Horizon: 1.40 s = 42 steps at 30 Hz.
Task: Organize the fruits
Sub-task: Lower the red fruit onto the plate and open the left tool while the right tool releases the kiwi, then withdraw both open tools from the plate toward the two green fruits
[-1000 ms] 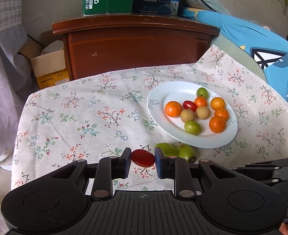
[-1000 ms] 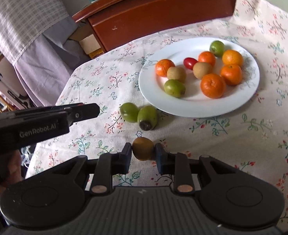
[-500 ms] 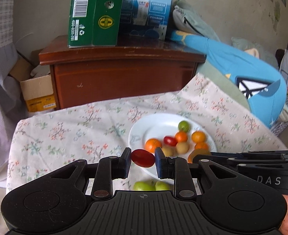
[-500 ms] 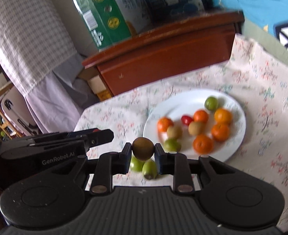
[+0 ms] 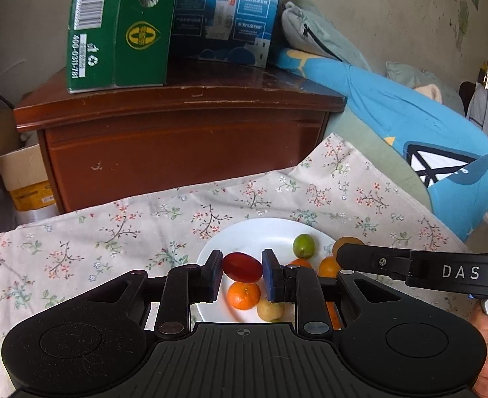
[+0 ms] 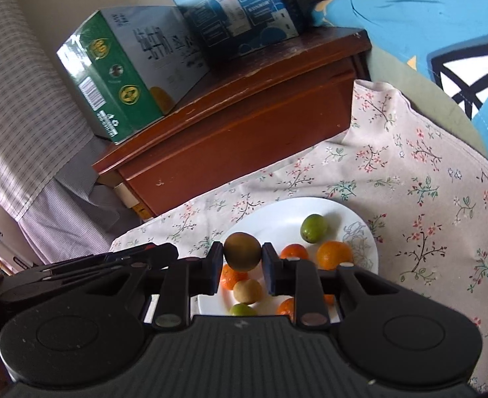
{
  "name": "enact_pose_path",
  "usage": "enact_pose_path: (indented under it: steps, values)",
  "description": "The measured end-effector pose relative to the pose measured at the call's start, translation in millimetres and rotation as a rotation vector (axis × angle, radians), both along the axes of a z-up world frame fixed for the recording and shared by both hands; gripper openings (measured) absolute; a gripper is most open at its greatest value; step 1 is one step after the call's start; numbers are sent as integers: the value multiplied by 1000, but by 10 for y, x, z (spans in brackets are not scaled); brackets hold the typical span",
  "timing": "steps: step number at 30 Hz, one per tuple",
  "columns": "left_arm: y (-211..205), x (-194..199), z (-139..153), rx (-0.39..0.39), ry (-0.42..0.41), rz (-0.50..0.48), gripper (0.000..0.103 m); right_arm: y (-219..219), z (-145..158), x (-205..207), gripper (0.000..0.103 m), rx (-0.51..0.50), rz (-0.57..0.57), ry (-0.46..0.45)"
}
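Note:
My left gripper (image 5: 242, 268) is shut on a red cherry tomato (image 5: 242, 267), held in the air above the near left part of the white plate (image 5: 244, 232). My right gripper (image 6: 242, 252) is shut on a brown-green kiwi (image 6: 242, 251), also lifted over the white plate (image 6: 356, 229). On the plate lie several oranges (image 6: 333, 254), a green lime (image 6: 314, 228) and a tan fruit (image 6: 247, 291). The right gripper's body (image 5: 419, 270) shows at the right of the left wrist view, the left gripper's body (image 6: 88, 265) at the left of the right wrist view.
The plate rests on a floral tablecloth (image 5: 111, 232). Behind the table stands a brown wooden cabinet (image 5: 177, 126) with a green carton (image 5: 117, 30) and a blue carton (image 5: 227, 16) on top. A blue cushion (image 5: 426, 132) lies at the right.
Both grippers have risen and moved forward from the table's front to over the plate, each keeping its fruit. The two green fruits on the cloth have dropped out of sight below.

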<state>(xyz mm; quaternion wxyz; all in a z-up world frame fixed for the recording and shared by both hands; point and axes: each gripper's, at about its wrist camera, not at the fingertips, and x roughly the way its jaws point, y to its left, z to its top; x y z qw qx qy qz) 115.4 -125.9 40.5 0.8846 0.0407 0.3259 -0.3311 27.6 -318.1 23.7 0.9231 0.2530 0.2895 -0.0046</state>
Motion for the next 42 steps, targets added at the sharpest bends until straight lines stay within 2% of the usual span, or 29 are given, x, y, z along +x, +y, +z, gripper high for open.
enact_pose_path:
  steps: [13, 23, 25, 27, 29, 33, 42]
  values:
    - [-236, 315, -303, 19, 55, 5, 23, -75, -222, 365, 25, -23, -10, 41]
    - [-305, 355, -342, 8, 77, 8, 27, -168, -352, 462, 28, 18, -55, 65]
    - [-287, 346, -307, -2, 73, 26, 46, -176, -333, 460, 28, 17, -54, 60]
    - [-262, 335, -251, -17, 60, 46, 58, -180, -310, 452, 28, 20, -56, 53]
    - [-233, 327, -182, -28, 55, 58, 63, -182, -283, 447, 28, 22, -54, 49]
    - [-136, 290, -21, -46, 39, 98, 80, -169, -213, 408, 29, 15, -51, 37]
    - [75, 83, 196, 12, 25, 115, 83, -32, -117, 180, 33, 9, -16, 35]
